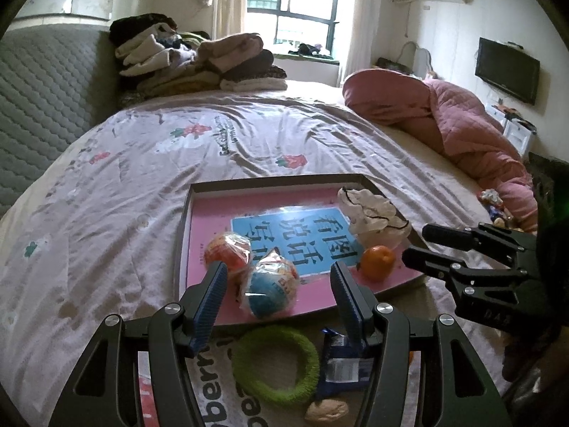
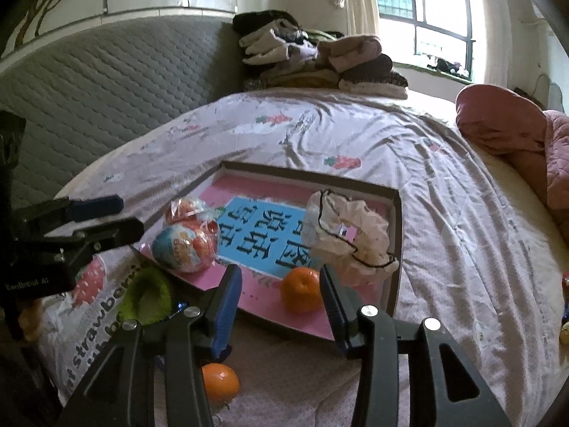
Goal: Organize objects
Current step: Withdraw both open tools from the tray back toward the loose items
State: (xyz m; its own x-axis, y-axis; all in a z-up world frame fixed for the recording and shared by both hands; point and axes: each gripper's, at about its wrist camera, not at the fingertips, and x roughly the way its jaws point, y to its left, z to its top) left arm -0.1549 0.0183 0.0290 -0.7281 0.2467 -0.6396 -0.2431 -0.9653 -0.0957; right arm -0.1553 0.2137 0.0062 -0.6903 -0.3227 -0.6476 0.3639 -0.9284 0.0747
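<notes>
The left gripper (image 1: 279, 300) is held with jaws spread and empty over the near edge of the shallow pink-lined tray (image 1: 284, 179), and the right gripper (image 2: 281, 300) is likewise spread and empty, framing an orange (image 2: 301, 293) in the tray's near right corner. Just outside the near rim, a fuzzy green ring (image 1: 275, 364), a crinkled blue packet (image 1: 346, 364) and a second orange (image 2: 219, 384) are seen on the bedsheet (image 1: 106, 195). The ring is judged soft and light, best pinched across its band; the foil-wrapped eggs (image 1: 272, 284) look slippery and crushable, while the oranges are firm, round and likely to roll.
</notes>
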